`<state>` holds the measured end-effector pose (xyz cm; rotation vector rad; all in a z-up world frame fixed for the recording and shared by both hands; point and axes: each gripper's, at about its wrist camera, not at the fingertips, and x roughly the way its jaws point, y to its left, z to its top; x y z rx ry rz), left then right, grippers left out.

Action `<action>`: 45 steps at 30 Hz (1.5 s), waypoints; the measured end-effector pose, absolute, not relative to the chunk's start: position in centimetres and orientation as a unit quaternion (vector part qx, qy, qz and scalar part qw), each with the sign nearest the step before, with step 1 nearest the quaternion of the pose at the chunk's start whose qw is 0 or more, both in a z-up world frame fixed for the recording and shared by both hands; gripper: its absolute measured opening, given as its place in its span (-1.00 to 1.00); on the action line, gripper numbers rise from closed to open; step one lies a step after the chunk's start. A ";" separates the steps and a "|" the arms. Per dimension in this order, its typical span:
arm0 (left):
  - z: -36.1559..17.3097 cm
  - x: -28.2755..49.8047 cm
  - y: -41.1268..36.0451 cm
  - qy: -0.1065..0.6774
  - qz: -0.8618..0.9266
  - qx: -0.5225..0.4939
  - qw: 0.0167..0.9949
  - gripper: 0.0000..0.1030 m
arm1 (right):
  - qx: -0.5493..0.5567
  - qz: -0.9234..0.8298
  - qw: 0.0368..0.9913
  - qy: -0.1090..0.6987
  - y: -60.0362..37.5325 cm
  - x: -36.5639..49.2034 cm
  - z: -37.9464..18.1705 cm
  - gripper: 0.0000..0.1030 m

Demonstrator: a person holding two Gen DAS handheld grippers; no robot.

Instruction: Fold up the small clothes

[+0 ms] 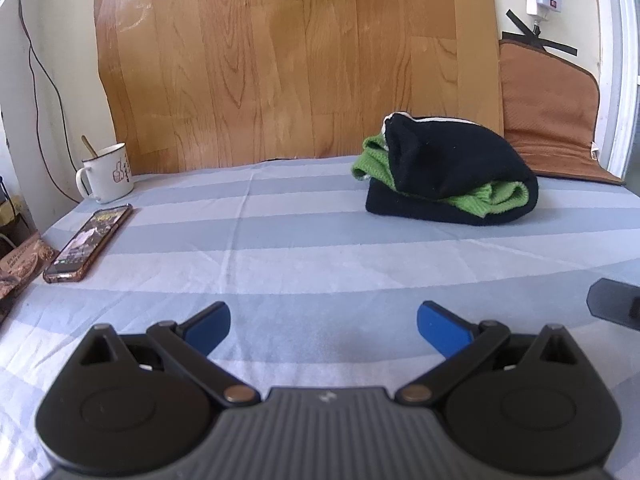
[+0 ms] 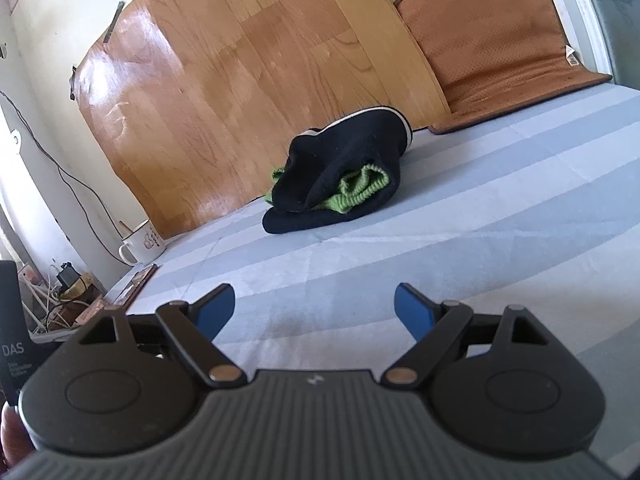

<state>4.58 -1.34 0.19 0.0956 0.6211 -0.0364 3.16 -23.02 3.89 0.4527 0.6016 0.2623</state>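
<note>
1. Clothes are lying folded in one bundle at the far side of the striped sheet, close to the wooden board that is leaning against the wall.
2. Black fabric is wrapping around a green knit layer, which is showing at the open edges of the bundle; a white trim is running along the top.
3. The left gripper is hovering low over the sheet at the near side, well apart from the bundle, with its blue pads spread wide and nothing sitting between them.
4. The right gripper is likewise standing wide open and holding nothing, its view tilting so that the bundle is appearing ahead of it, well apart.
5. A white mug with a spoon in it is standing at the far left edge of the sheet, and a phone is lying flat just in front of it.
6. A brown cushion mat is leaning against the wall to the right of the board, its lower edge resting on the sheet.
</note>
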 end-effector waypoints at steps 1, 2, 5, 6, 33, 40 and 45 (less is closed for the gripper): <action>0.3 4.5 -1.5 0.305 -0.017 0.051 0.951 1.00 | 0.221 0.128 0.922 0.292 -23.1 3.1 3.9 0.72; 0.4 4.5 -1.5 0.305 -0.016 0.053 0.951 1.00 | 0.222 0.128 0.922 0.291 -23.1 3.1 3.9 0.72; 0.6 4.3 -1.7 0.302 -0.009 0.058 0.952 1.00 | 0.224 0.126 0.923 0.287 -23.2 2.9 4.0 0.72; 0.7 4.3 -1.7 0.302 -0.006 0.059 0.952 1.00 | 0.225 0.126 0.923 0.286 -23.3 2.8 4.1 0.72; 0.2 5.9 -4.0 0.321 0.027 0.125 0.939 1.00 | 0.253 0.123 0.918 0.281 -25.0 3.0 3.6 0.72; 0.3 6.7 -4.8 0.323 0.019 0.126 0.938 0.99 | 0.254 0.121 0.919 0.276 -25.7 3.5 3.8 0.72; 0.3 7.2 -5.3 0.325 0.015 0.129 0.937 1.00 | 0.255 0.119 0.919 0.276 -26.2 4.1 3.8 0.72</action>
